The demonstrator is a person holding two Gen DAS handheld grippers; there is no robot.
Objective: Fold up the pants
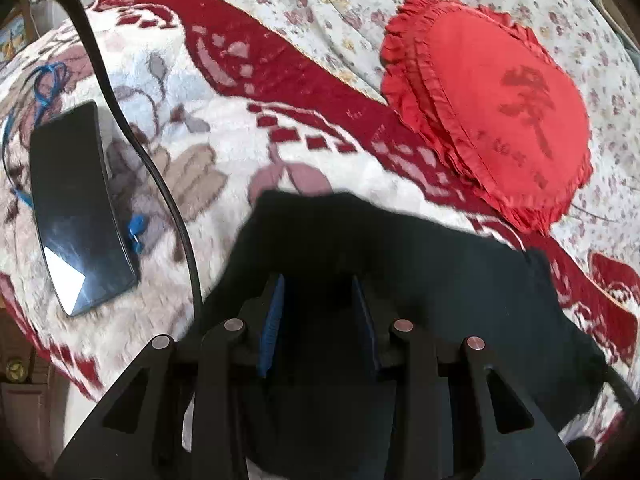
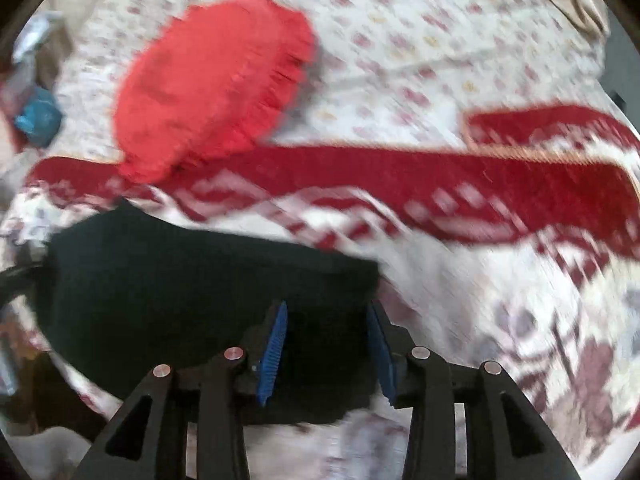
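Both grippers sit right over the black pants, so that's where I'd start. Left gripper (image 1: 318, 292) has its jaws spread wide with dark cloth lying in the gap, pads not pinching anything as far as I can see. Right gripper (image 2: 327, 320) looks the same: jaws parted, hanging over the near right end of the pants (image 2: 192, 276), nothing held.

Pants themselves look like a compact dark bundle lying flat on the fuzzy red-and-white blanket (image 1: 224, 92), so my guess is they're already folded over at least once and this is either a pause between folds or the let-go after one. Next move, I reckon, means closing on a near edge with each gripper and carrying it across evenly so the layers don't slide.

Off to the left there's a phone (image 1: 80, 208) and a black cable (image 1: 160, 184) near the cloth, worth not snagging. Farther back sits a red frilly cushion (image 1: 492, 108) on the floral sheet (image 1: 340, 4).
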